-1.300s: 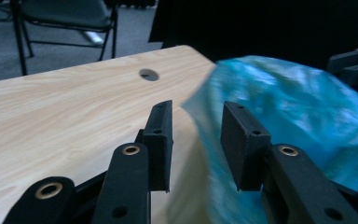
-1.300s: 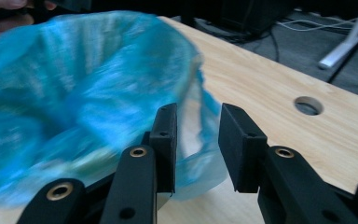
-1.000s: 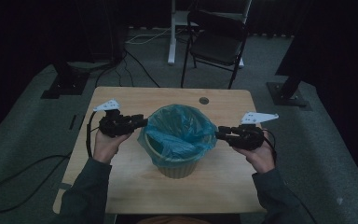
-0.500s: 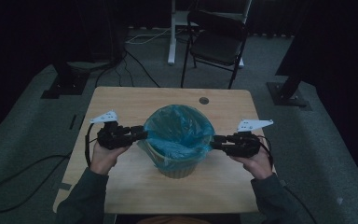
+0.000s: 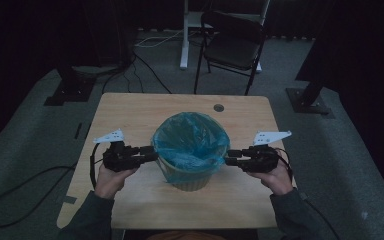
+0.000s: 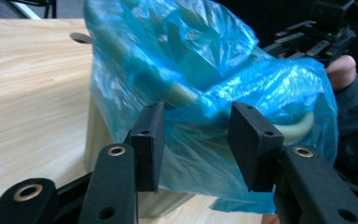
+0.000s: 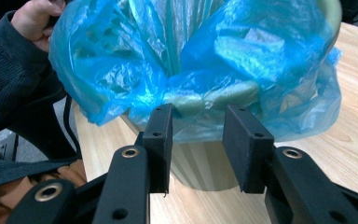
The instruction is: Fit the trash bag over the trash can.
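The blue bag (image 5: 192, 142) lines the bin (image 5: 190, 177) at mid-surface (image 5: 130, 107), directly between the left gripper (image 5: 152, 152) and right gripper (image 5: 228, 159), whose jaws have just been opening and flank its overhanging skirt, spread, without pinching it.

No legible text, label, brand, number or sign appears on any surface in the three views.
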Tool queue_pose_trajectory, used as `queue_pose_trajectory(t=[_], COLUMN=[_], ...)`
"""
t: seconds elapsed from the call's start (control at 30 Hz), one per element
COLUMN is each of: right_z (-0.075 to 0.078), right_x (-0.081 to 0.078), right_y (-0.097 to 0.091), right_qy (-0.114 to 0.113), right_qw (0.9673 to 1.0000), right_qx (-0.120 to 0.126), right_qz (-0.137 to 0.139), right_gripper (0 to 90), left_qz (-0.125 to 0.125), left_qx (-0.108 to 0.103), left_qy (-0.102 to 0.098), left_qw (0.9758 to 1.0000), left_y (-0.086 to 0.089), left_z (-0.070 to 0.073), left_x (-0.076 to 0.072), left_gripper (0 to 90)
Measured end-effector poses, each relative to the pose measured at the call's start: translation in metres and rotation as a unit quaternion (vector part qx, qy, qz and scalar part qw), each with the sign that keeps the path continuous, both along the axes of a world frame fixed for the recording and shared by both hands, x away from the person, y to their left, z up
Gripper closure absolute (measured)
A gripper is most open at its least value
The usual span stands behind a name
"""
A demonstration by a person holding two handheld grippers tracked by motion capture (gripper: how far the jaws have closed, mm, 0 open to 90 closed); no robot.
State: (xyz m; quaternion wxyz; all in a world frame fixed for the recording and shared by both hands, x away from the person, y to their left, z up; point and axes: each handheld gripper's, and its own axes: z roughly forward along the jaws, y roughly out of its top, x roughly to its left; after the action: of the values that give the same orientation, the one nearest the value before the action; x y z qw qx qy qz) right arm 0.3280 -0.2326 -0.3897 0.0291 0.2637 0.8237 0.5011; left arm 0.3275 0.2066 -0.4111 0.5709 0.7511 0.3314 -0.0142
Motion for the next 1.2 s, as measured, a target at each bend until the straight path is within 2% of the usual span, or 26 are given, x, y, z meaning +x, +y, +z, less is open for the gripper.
queue_pose_trajectory(t=[0.23,0.43,0.73,0.77,0.87,1.0,1.2], right_z=[-0.003,-0.006,-0.004,-0.004,-0.005,-0.007,-0.011], right_x=[0.000,0.000,-0.001,0.000,0.003,0.003,0.002], right_y=[0.000,0.003,0.011,0.011,0.013,0.013,0.010], right_qy=[0.001,0.006,-0.010,-0.012,-0.010,-0.014,-0.010], right_qw=[0.9999,0.9997,0.9994,0.9995,0.9996,0.9995,0.9993], right_qx=[-0.004,-0.011,-0.019,-0.020,-0.016,-0.024,-0.033], right_qz=[0.009,0.021,0.027,0.024,0.020,0.018,0.013], right_gripper=[61.8,61.1,63.3,65.5,77.8,88.9,90.0], left_qz=[-0.013,-0.012,-0.005,-0.004,-0.002,-0.004,0.003], left_qx=[-0.001,-0.001,0.007,0.009,0.010,0.013,0.019], left_qy=[0.002,0.001,-0.011,-0.012,-0.010,-0.011,-0.014], left_qw=[0.9999,0.9999,0.9999,0.9999,0.9999,0.9998,0.9997], left_y=[-0.002,-0.002,-0.002,-0.003,-0.005,-0.005,-0.001], left_z=[-0.003,-0.004,-0.003,-0.003,-0.005,-0.007,-0.008], left_x=[-0.004,-0.005,-0.004,-0.002,0.002,0.000,-0.004], left_gripper=[54.4,55.1,70.8,70.8,82.1,90.0,90.0])
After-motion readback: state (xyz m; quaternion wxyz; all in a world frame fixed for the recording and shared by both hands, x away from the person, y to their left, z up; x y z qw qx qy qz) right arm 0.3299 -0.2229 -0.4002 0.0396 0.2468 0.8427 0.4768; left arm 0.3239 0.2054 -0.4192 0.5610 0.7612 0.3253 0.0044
